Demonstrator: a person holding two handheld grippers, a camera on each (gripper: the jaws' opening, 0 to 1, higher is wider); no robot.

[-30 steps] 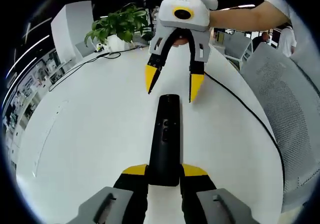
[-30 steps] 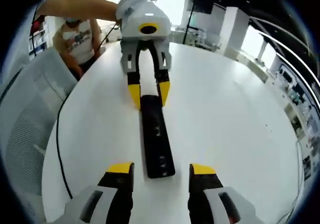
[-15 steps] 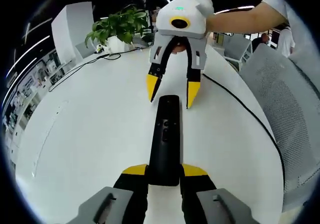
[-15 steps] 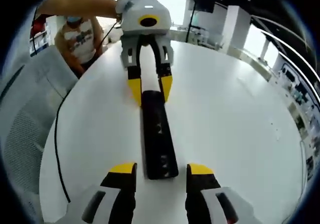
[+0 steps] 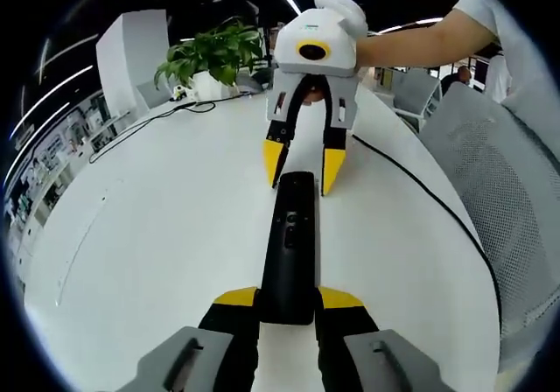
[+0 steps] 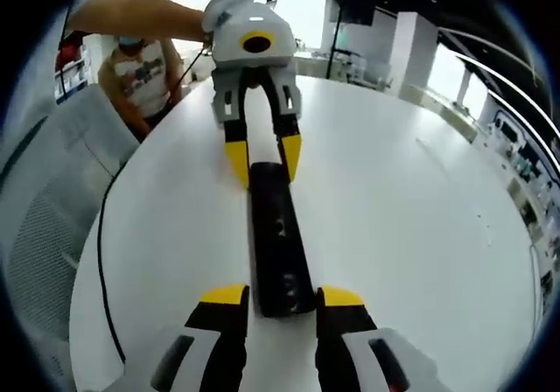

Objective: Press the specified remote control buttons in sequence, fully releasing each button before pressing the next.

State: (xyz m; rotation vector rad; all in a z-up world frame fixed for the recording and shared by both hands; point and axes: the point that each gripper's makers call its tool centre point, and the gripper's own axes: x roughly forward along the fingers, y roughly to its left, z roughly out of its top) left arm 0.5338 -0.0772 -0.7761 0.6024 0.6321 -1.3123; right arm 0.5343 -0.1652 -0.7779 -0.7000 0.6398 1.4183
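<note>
No legible text, labels, brands or numbers. Markings on the remote control [image 5: 290,243] buttons are too small to read.

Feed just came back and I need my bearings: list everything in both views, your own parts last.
remote control: one, black, lying lengthwise on the table, one end between each gripper's jaws
table: one, white, round
cable: one, black, along the table's edge by the chair
plant: one, green, far edge of the table
chair: one, grey mesh, beside the table
left gripper: yellow tips, shut on the remote control
right gripper: yellow tips, jaws flanking the remote's far end, contact unclear
</note>
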